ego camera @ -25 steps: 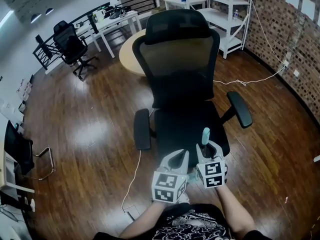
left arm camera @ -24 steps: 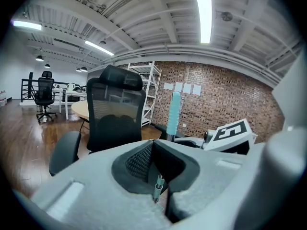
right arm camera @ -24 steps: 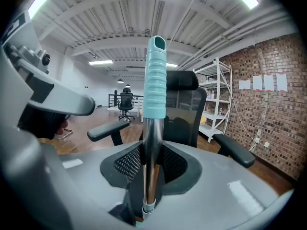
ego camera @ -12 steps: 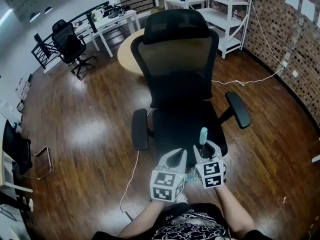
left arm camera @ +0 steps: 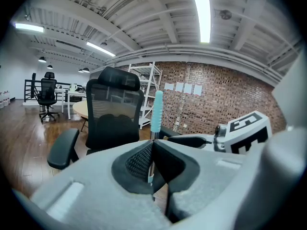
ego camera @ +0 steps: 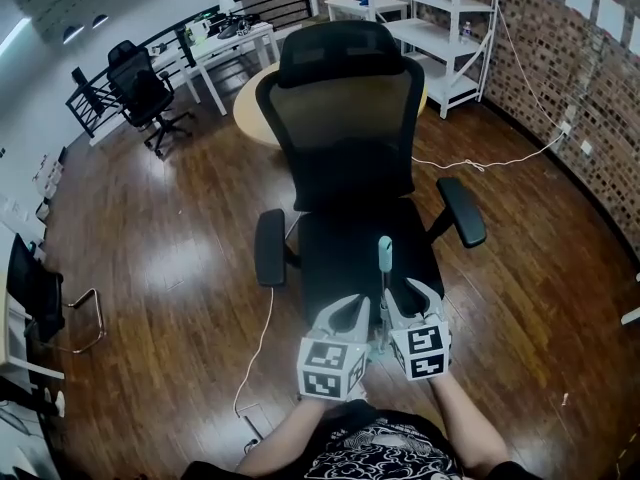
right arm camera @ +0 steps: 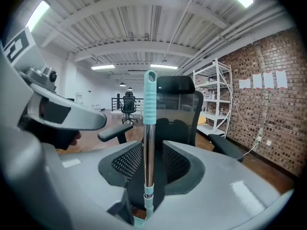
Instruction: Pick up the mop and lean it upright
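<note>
Two grippers flank the mop (ego camera: 384, 266) standing upright at the chair (ego camera: 345, 138) seat's front edge: left gripper (ego camera: 355, 310) clamps it, right gripper (ego camera: 410, 296) has just been opening its jaws, mop loose between, so probably letting go.

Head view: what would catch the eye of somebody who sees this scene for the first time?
A big black office chair fills the middle of the wooden floor. Just before its seat the mop handle with a teal grip stands nearly upright. The left gripper has its tongs shut on it, while the tongs of the right gripper have just been opening around it.
</note>
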Tool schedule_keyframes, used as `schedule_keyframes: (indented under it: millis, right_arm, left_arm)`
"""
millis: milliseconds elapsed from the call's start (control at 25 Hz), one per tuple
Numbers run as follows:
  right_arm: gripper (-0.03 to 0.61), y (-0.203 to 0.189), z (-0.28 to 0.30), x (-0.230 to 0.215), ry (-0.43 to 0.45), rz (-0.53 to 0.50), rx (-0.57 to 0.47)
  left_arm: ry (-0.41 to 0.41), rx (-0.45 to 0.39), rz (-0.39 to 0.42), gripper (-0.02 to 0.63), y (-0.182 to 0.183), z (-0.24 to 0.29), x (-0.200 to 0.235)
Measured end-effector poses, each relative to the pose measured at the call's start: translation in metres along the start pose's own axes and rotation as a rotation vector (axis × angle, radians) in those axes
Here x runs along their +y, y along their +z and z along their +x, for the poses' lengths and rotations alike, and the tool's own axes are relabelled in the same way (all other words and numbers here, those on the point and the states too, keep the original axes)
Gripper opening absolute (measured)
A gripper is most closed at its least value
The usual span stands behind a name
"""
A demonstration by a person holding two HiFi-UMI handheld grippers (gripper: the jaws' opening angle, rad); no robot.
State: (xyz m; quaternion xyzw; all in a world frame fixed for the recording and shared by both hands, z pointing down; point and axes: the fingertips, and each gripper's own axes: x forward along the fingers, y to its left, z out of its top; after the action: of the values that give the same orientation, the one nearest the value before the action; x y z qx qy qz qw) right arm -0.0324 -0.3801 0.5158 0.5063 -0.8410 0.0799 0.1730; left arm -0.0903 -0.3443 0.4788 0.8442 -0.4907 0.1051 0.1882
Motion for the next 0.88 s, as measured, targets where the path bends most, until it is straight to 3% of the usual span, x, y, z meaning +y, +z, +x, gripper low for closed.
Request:
schedule_keyframes:
  millis: [360, 520, 880]
  right_arm:
    - [0.083, 0.011, -0.071, 0.001, 0.033, -0.004, -0.06]
    - [0.007, 0.017, -0.103, 0.005, 0.051, 0.014, -0.095]
    - [0.0, 0.014, -0.162, 0.019, 0.135, 0.079, -0.142]
  left_arm:
    - [0.018, -0.016, 0.009, 0.003, -0.013, -0.018, -0.055]
    - [0.033, -0.034, 0.016, 0.003, -0.017, -0.03, -0.077]
    - [0.066, -0.076, 0.045, 0.003, -0.03, -0.06, -0.12]
